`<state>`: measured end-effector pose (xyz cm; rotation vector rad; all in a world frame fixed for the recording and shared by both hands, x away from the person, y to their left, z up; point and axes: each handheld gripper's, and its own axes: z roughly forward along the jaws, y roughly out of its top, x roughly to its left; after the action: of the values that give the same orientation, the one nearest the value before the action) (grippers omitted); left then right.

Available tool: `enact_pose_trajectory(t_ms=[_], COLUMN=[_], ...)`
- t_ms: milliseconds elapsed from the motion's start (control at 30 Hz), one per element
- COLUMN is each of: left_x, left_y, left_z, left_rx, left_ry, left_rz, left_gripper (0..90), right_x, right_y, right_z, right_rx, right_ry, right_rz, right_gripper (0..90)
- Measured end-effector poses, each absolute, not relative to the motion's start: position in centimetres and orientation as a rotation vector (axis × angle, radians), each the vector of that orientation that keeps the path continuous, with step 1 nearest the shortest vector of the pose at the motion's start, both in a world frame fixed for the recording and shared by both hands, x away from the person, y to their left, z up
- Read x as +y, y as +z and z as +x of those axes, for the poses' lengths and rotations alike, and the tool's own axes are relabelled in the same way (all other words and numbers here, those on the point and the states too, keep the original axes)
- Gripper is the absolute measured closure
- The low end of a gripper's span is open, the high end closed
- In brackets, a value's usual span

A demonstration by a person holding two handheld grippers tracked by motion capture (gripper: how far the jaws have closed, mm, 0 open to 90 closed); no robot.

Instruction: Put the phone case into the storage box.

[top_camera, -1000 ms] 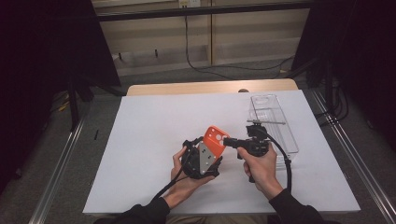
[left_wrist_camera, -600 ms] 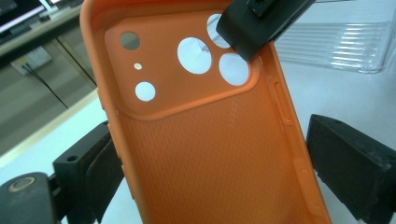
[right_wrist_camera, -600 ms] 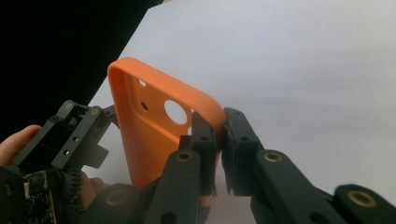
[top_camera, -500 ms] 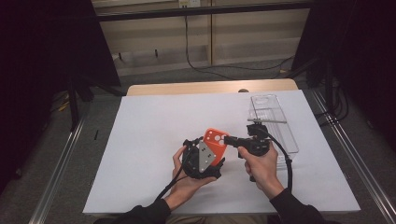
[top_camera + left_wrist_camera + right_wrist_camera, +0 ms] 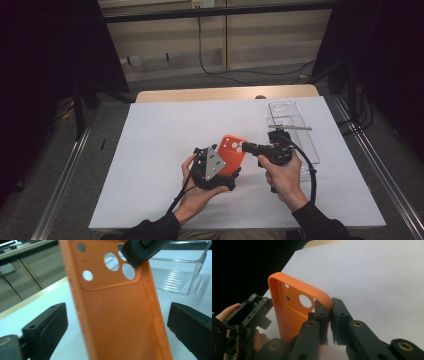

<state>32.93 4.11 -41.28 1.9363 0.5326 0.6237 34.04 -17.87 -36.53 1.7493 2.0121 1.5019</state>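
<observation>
In the high view, a white sheet (image 5: 150,150) is spread over a wooden table (image 5: 200,94), with a clear plastic tray (image 5: 300,131) at its right. An orange phone case (image 5: 231,155) is held above the sheet between both grippers.

In the left gripper view, the left gripper (image 5: 117,325) is seen released, its jaws wide apart around the case (image 5: 117,315).

In the right gripper view, the right gripper (image 5: 329,315) is clenched on the case's top edge (image 5: 294,307).
</observation>
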Motion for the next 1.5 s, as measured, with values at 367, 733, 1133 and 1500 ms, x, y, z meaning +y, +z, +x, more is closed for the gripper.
enact_pose_trajectory(t_ms=[367,733,1133,1500], left_x=[6.1,7.8,9.9,12.5], left_y=[-40.8,-40.8,-40.6,-40.6], left_z=[33.6,34.0,34.3,34.0], left_rx=[0.583,0.610,0.617,0.665], left_ry=[0.580,0.598,0.577,0.623], left_rz=[1.881,1.796,1.702,1.670], left_gripper=[2.5,4.9,3.6,2.0], right_x=[-18.8,-19.2,-19.5,-20.1], right_y=[-36.3,-36.3,-36.4,-36.0], right_z=[34.1,34.2,34.4,34.2], right_rx=[1.982,1.974,1.969,1.942], right_ry=[1.503,1.484,1.459,1.463], right_rz=[1.731,1.703,1.666,1.649], right_gripper=[84.0,84.0,84.0,84.0])
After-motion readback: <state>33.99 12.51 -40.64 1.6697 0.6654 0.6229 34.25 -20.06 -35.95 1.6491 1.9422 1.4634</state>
